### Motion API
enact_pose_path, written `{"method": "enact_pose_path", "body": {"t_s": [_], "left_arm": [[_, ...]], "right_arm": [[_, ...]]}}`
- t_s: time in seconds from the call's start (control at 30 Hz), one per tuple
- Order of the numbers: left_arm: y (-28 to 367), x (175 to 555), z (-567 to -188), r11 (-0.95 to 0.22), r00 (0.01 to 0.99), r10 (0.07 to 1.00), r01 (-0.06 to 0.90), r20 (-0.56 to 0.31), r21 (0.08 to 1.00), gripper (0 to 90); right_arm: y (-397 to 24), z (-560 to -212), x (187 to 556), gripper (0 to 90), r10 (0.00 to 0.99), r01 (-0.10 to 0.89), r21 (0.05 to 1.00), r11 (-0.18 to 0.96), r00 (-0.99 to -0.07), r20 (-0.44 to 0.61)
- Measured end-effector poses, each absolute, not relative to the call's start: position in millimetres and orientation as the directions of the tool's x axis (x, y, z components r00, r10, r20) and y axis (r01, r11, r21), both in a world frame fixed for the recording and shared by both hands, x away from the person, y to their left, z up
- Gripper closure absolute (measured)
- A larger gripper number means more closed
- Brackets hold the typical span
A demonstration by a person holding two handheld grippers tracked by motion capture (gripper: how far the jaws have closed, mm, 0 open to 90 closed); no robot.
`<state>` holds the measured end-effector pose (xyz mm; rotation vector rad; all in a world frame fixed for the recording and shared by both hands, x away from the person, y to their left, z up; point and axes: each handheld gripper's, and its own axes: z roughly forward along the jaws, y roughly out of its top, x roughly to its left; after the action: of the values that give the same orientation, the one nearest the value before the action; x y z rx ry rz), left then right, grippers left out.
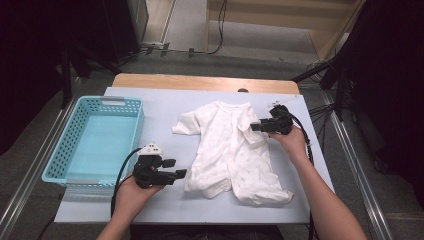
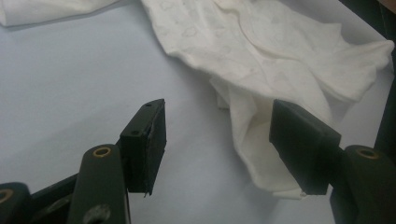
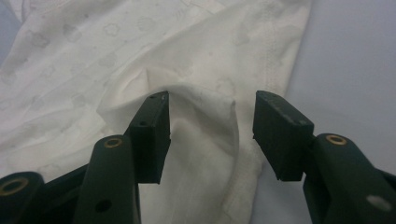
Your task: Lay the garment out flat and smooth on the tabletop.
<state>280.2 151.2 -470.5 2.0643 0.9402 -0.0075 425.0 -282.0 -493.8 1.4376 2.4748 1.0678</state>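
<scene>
A white baby romper lies spread flat in the middle of the desk, its neck toward the far edge and its legs toward the person. One sleeve reaches out to the left; the other sleeve is bunched up into a raised fold. The right gripper is over this fold, with its jaws apart and the cloth between them — the pads do not press on it yet. The step in hand seems to be taking hold of this sleeve, probably to fold it inward. The next move calls for closing on the fold itself, not too deep. The left gripper waits just beside the near leg, jaws apart and empty, low over the desk. A light blue basket stands at the left.
</scene>
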Motion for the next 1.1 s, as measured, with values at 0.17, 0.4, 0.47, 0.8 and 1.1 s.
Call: {"method": "enact_pose_path", "body": {"t_s": [0.17,0.4,0.47,0.8,1.1], "left_arm": [[156,278,-471,-0.354,0.710,0.627,0.627,-0.322,0.694,36.7],[157,276,-469,-0.353,0.713,0.625,0.621,-0.318,0.700,36.7],[155,278,-470,-0.359,0.717,0.620,0.620,-0.318,0.698,36.7],[146,281,-470,-0.376,0.733,0.601,0.611,-0.318,0.697,36.7],[136,284,-468,-0.396,0.757,0.577,0.588,-0.307,0.705,36.8]], "right_arm": [[-271,-494,426,61.1,0.768,0.719,0.602,0.346,-0.586,0.259],[-273,-486,425,83.2,0.775,0.761,0.555,0.336,-0.558,0.296],[-280,-483,425,84.6,0.785,0.771,0.555,0.311,-0.538,0.307],[-318,-473,418,84.9,0.826,0.800,0.566,0.199,-0.448,0.342],[-347,-473,405,84.8,0.862,0.810,0.570,0.137,-0.381,0.334]]}}
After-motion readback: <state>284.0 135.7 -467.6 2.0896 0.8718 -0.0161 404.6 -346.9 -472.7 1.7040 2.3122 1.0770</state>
